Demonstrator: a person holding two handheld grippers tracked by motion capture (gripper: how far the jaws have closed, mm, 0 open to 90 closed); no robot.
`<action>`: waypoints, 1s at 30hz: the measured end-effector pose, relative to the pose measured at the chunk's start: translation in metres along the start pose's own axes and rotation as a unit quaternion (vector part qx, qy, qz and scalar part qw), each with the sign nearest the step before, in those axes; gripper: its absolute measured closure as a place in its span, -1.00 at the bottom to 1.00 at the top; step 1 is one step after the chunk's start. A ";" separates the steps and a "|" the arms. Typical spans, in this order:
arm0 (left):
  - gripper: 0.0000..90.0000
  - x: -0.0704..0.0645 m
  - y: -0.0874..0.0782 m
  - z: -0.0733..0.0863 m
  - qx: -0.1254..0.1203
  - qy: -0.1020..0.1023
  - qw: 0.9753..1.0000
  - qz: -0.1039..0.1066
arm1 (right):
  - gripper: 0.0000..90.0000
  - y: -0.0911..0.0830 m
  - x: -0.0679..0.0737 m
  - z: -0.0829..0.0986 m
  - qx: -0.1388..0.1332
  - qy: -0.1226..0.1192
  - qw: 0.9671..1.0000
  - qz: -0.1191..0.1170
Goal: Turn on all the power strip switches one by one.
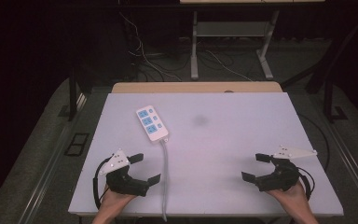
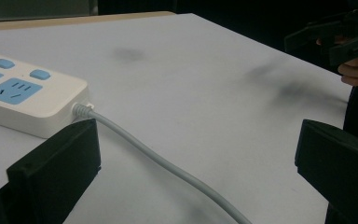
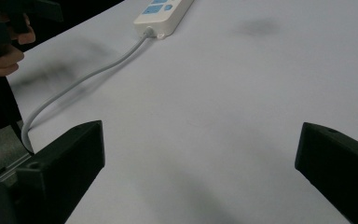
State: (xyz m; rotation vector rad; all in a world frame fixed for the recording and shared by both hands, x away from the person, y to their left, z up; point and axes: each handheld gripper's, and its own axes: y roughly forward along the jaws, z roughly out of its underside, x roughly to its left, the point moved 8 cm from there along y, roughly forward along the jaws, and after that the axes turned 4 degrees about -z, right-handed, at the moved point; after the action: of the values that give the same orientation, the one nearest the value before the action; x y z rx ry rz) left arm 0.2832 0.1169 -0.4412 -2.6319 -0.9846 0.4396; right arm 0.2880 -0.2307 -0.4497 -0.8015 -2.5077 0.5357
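Note:
A white power strip (image 1: 151,123) with blue sockets lies on the white table (image 1: 242,140), left of centre. Its grey cable (image 1: 165,177) runs toward the near edge and drops off it. My left gripper (image 1: 147,168) rests open near the front left, just left of the cable, with nothing between its jaws. In the left gripper view the power strip (image 2: 23,100) and cable (image 2: 168,163) lie close ahead between the jaws. My right gripper (image 1: 255,166) stands open at the front right, empty. The right gripper view shows the power strip (image 3: 161,11) far off and the cable (image 3: 79,81).
A faint dark smudge (image 1: 200,121) marks the table's middle. Beyond the far edge a wooden board (image 1: 196,87) shows, then another desk's legs (image 1: 195,46) and loose wires (image 1: 144,56) on the floor. Dark floor lies on both sides.

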 end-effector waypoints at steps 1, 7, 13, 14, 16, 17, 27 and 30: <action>-1.00 0.000 0.000 0.000 0.000 -0.001 1.000 0.000 | -0.97 0.000 0.000 0.000 -0.001 0.000 1.000 0.001; -1.00 0.000 0.001 0.001 0.007 -0.001 1.000 0.000 | -0.97 -0.002 -0.003 0.001 -0.004 0.006 1.000 0.002; -1.00 0.001 0.001 0.002 0.015 0.002 1.000 -0.001 | -0.97 -0.003 -0.003 0.002 -0.003 0.006 1.000 0.003; -1.00 0.002 0.001 0.002 0.015 0.001 1.000 -0.002 | -0.97 -0.003 -0.003 0.002 -0.002 0.006 1.000 0.002; -1.00 0.003 0.001 0.002 0.014 -0.003 1.000 -0.004 | -0.97 -0.002 -0.003 0.002 -0.001 0.006 1.000 0.002; -1.00 0.004 0.000 0.001 0.014 -0.002 1.000 -0.004 | -0.97 -0.002 -0.003 0.003 0.001 0.006 1.000 0.001; -1.00 0.007 0.002 0.000 0.036 0.002 0.999 0.000 | -0.97 -0.004 -0.004 0.004 0.001 0.006 1.000 0.006; -1.00 0.008 0.002 0.000 0.044 0.005 0.999 -0.002 | -0.97 -0.004 -0.004 0.003 -0.001 0.005 1.000 0.007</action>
State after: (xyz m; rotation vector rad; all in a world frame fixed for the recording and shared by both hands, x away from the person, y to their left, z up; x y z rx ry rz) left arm 0.2903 0.1207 -0.4431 -2.5502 -0.9453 0.4574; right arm 0.2872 -0.2368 -0.4515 -0.8217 -2.4947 0.5331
